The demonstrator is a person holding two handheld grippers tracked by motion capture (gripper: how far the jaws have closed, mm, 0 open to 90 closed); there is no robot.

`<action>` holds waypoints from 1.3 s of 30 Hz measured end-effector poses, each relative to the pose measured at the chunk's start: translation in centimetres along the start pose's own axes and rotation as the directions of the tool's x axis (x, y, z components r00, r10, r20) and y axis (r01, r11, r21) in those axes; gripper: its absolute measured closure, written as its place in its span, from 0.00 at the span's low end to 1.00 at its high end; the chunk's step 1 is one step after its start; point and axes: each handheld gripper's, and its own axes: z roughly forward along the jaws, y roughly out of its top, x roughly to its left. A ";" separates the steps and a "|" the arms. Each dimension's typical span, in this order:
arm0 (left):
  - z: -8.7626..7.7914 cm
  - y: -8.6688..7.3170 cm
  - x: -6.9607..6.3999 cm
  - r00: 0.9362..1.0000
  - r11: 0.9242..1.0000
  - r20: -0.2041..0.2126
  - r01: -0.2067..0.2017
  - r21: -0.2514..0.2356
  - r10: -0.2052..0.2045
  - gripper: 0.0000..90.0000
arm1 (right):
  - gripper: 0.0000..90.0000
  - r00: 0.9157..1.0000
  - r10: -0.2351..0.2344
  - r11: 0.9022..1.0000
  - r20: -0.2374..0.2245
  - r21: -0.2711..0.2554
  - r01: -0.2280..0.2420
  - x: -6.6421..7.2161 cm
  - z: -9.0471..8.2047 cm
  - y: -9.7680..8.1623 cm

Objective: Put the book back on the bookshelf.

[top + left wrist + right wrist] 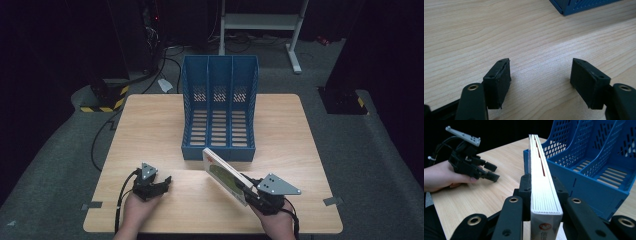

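A thin book (224, 175) with a white and green cover is held on edge, tilted, just above the table in front of the blue file rack (220, 107). My right gripper (248, 192) is shut on the book's lower end; in the right gripper view both jaws press on the book (541, 182), whose page edges run away toward the rack (596, 170). My left gripper (162, 182) rests low over the table at the front left, open with bare wood between its fingertips (499, 75). It also appears at the left of the right gripper view (489, 171).
The wooden table (150, 125) carries the three-slot rack at its middle back; a corner of the rack (574, 6) lies ahead of the left gripper. Tape marks sit at the table's front corners. A white frame (260, 22) and cables stand on the floor behind.
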 end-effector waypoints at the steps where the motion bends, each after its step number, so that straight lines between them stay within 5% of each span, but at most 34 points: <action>1: 0.0 0.0 0.0 1.000 1.000 0.000 0.000 0.000 0.000 0.36 | 0.84 1.000 0.003 1.000 0.002 -0.003 -0.003 0.0 -0.1 0.1; 13: 0.0 0.0 0.0 1.000 1.000 0.003 -0.001 0.003 0.001 0.35 | 0.84 0.998 0.012 0.998 0.061 -0.062 -0.008 -0.5 -1.6 1.9; 24: 0.0 0.0 0.0 1.000 1.000 0.005 -0.003 0.001 0.003 0.35 | 0.84 0.989 0.045 0.993 0.143 -0.113 -0.029 -2.6 -2.6 4.2; 31: 0.0 -0.1 0.0 1.000 1.000 0.008 -0.002 -0.002 0.002 0.35 | 0.84 0.972 0.057 0.993 0.227 -0.117 -0.031 -4.6 -3.0 6.0; 39: 0.0 -0.1 0.0 1.000 1.000 0.008 0.000 -0.003 0.000 0.35 | 0.84 0.948 0.117 0.987 0.295 -0.139 -0.079 -7.2 -1.5 7.6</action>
